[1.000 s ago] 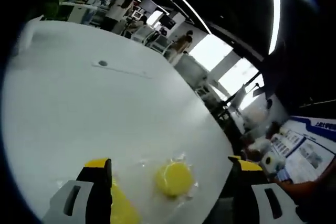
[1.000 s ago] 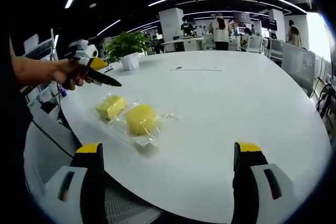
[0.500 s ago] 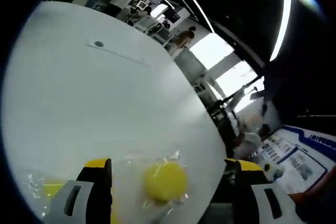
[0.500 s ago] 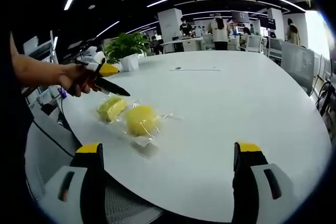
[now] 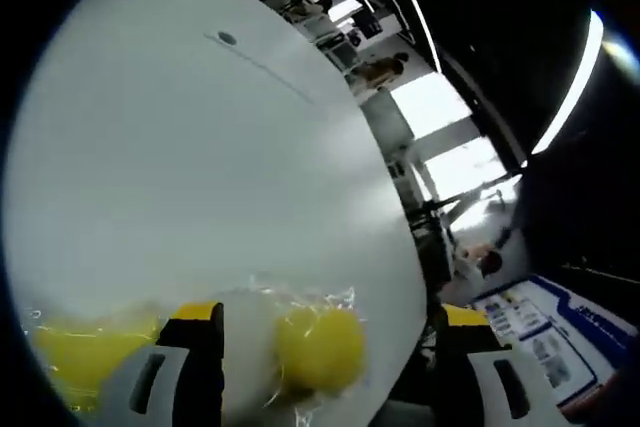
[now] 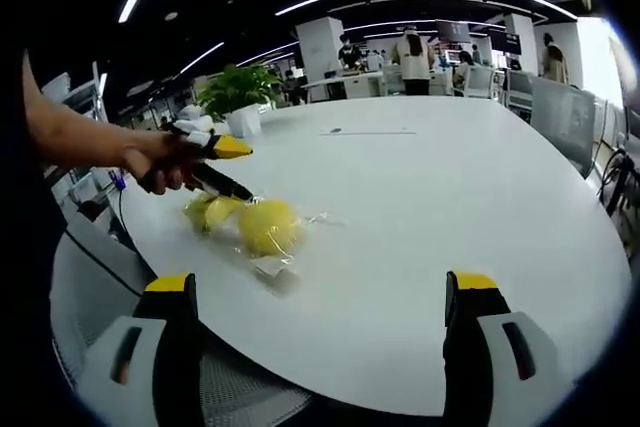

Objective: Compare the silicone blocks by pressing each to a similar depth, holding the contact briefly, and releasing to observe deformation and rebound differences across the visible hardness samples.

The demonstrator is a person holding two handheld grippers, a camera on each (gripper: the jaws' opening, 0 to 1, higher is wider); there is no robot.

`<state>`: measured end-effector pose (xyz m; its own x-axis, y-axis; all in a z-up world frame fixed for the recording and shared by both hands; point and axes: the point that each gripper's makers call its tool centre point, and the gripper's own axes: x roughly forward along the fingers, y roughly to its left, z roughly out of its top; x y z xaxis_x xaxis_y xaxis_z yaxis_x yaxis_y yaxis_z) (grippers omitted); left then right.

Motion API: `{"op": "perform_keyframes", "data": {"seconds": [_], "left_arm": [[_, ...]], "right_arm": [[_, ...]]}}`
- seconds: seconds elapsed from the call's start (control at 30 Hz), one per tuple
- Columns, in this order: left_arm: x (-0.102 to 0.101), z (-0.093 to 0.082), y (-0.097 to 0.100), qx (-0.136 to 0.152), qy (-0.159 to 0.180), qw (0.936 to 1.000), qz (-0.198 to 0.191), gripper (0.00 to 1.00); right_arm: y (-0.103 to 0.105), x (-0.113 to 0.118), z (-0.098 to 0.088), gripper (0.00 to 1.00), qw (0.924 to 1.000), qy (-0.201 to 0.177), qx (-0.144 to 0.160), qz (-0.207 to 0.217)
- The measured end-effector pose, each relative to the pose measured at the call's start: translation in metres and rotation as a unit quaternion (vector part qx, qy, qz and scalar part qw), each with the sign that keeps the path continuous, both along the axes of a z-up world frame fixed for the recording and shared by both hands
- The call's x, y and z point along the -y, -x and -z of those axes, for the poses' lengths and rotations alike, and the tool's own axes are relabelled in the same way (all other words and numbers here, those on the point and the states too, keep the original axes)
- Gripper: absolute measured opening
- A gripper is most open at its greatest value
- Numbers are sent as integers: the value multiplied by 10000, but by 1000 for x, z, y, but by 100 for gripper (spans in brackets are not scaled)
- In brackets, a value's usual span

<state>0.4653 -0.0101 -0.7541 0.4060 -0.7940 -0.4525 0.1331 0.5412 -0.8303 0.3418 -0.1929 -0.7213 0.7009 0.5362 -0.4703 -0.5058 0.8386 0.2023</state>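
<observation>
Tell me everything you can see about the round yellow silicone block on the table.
The round yellow block is a smooth, domed puck, matte and rubbery looking, lying flat on the white table near its edge. It sits inside crinkled clear plastic wrap that spreads around it. A second, blockier yellow sample lies right beside it, toward the left gripper, whose open jaws are close above that sample. In the left gripper view, the round block sits between the jaws, blurred. No dent is visible.
</observation>
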Motion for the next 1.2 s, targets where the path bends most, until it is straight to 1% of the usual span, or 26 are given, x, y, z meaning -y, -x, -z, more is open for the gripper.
{"op": "perform_keyframes", "data": {"seconds": [0.03,0.07,0.1,0.13,0.2,0.23,0.27,0.33,0.43,0.47,0.5,0.53,0.57,0.6,0.63,0.7,0.73,0.77,0.83,0.87,0.9,0.93,1.03,1.13,1.17,1.2], "left_arm": [[1,-1,-1,-33,51,10000,-49,81],[1,-3,-3,-127,133,9997,-156,78],[2,-4,-4,-146,188,9995,-186,77],[4,-7,-5,-321,333,9985,-307,77],[5,-7,-7,-243,356,9987,-271,75],[8,-7,-5,-285,358,9987,-223,73],[9,-4,0,-385,275,9988,-155,70],[4,4,0,-399,17,9991,-164,64],[4,10,5,-751,89,9968,-269,55],[3,13,5,-844,53,9959,-319,50],[-2,21,4,-923,-116,9947,-437,44],[-5,25,3,-898,-262,9945,-464,38],[-8,29,4,-910,-389,9940,-460,29],[-8,32,5,-956,-437,9934,-463,24],[-10,35,5,-1009,-506,9922,-522,20],[-7,32,2,-866,-450,9940,-491,20],[-6,32,2,-872,-468,9940,-465,21],[-6,35,4,-907,-597,9935,-355,20],[-4,36,5,-840,-711,9936,-241,20],[-4,40,7,-788,-875,9930,-78,20],[-4,43,8,-770,-1008,9919,-21,19],[-1,40,6,-735,-925,9929,-110,19],[-2,43,6,-826,-919,9922,-149,17],[-5,44,3,-774,-945,9922,-229,10],[-8,45,2,-759,-951,9923,-245,6],[-8,45,2,-748,-972,9922,-236,4]], "right_arm": [[0,0,0,96,10000,-10,2,13],[0,1,0,96,10000,-14,2,22],[1,1,1,96,10000,-26,-4,34],[1,1,1,96,10000,-27,-11,37],[3,1,2,96,10000,-21,-30,39],[4,1,3,96,10000,-26,-36,47],[4,1,3,96,10000,-41,-39,62],[4,2,3,96,9999,-54,-58,73],[6,1,4,96,9999,-57,-66,62],[6,1,4,96,9999,-56,-66,63],[6,1,4,96,9999,-54,-67,64],[6,1,3,96,9999,-62,-69,67],[6,1,3,96,9999,-64,-73,70],[6,1,4,96,9999,-62,-76,72],[7,2,4,96,9999,-64,-74,75],[7,2,4,96,9999,-71,-79,83],[7,3,4,96,9999,-64,-84,85],[8,3,4,96,9999,-56,-89,85],[9,4,5,96,9999,-55,-107,86],[9,4,6,96,9999,-44,-109,87],[9,5,6,96,9999,-39,-108,88],[9,5,6,96,9999,-47,-110,91],[9,5,4,96,9999,-30,-94,87],[9,4,3,96,9999,-14,-91,68],[9,4,4,96,9999,-9,-92,66],[9,5,4,96,9999,-5,-94,68]]}}
